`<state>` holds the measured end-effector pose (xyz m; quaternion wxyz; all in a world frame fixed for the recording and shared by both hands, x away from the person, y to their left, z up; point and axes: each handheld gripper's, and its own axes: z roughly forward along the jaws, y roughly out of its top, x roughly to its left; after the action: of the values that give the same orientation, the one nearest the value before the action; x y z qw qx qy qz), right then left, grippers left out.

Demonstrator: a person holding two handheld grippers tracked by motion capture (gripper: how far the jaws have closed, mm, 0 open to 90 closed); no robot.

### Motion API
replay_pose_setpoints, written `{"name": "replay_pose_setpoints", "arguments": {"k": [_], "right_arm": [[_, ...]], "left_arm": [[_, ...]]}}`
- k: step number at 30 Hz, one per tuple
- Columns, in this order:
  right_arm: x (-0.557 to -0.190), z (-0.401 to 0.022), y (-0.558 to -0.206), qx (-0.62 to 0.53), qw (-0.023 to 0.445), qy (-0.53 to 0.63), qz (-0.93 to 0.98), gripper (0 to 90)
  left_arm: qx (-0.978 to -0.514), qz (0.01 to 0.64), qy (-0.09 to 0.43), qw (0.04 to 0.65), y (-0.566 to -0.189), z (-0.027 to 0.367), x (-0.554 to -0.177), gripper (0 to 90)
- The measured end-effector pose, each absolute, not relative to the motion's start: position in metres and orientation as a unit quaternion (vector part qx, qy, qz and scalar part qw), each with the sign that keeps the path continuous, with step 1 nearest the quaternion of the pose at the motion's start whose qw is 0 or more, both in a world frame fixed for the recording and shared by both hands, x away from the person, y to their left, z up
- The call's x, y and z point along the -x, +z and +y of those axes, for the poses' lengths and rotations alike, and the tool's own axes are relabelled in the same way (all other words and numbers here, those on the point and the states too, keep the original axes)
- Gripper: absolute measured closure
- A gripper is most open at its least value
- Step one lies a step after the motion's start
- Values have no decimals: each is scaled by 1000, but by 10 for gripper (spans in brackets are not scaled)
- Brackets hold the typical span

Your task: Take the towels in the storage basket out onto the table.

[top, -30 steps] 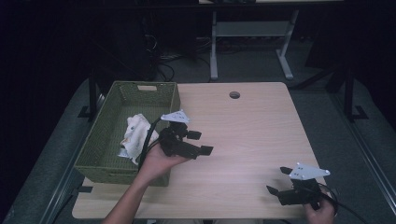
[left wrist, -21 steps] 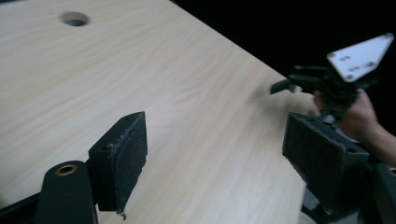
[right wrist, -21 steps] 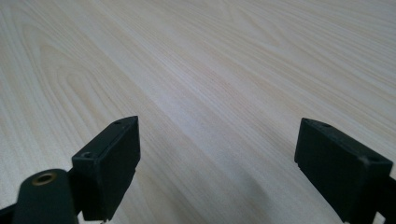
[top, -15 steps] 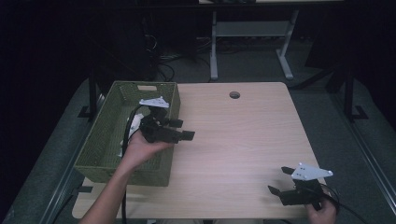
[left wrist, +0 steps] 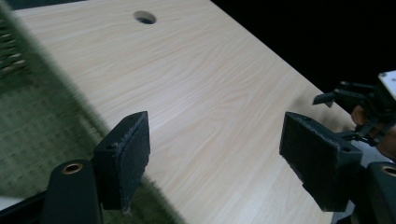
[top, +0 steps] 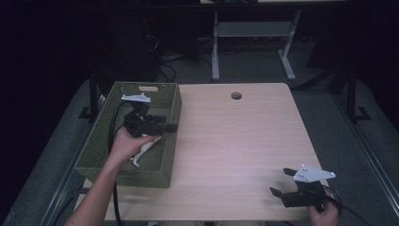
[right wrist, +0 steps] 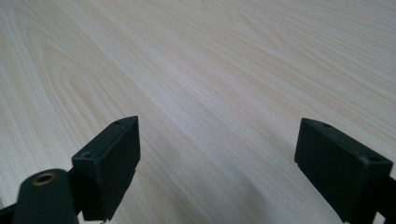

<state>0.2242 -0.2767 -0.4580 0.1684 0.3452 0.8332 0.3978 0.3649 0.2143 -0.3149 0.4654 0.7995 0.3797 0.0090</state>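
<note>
**Left gripper empty over the green basket, white cloth lying inside**

At the left of the high view a green woven basket sits on the pale wooden table, along its left edge. The left gripper is held above the basket's middle, jaws pointing toward the right of the frame and reaching just over the basket's right wall. In the left gripper view its two black jaws stand wide apart with nothing between them; below them runs the blurred edge of the basket, and beyond lies bare table.

A white cloth lies in the basket, showing just below and right of the hand that holds the left gripper; most of it is hidden by that hand. A black cable trails from the gripper down across the basket toward the lower edge of the frame.

The right gripper is low at the lower right corner of the high view, near the table's front edge, well apart from the basket. In the right gripper view its jaws are spread wide over bare wood grain, gripping nothing.

A round hole sits near the table's far edge, at upper centre.
</note>
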Motion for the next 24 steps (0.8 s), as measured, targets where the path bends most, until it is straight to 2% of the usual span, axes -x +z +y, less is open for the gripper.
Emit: {"name": "replay_pose_setpoints", "arguments": {"k": [14, 24], "right_arm": [[-225, -276, -459, -344, 165, 398, 834, 140], [-224, -277, -458, -342, 166, 400, 834, 140]], "left_arm": [[-781, 432, 8, 452, -332, 253, -377, 264], [-767, 475, 30, 430, -340, 272, -390, 265]]}}
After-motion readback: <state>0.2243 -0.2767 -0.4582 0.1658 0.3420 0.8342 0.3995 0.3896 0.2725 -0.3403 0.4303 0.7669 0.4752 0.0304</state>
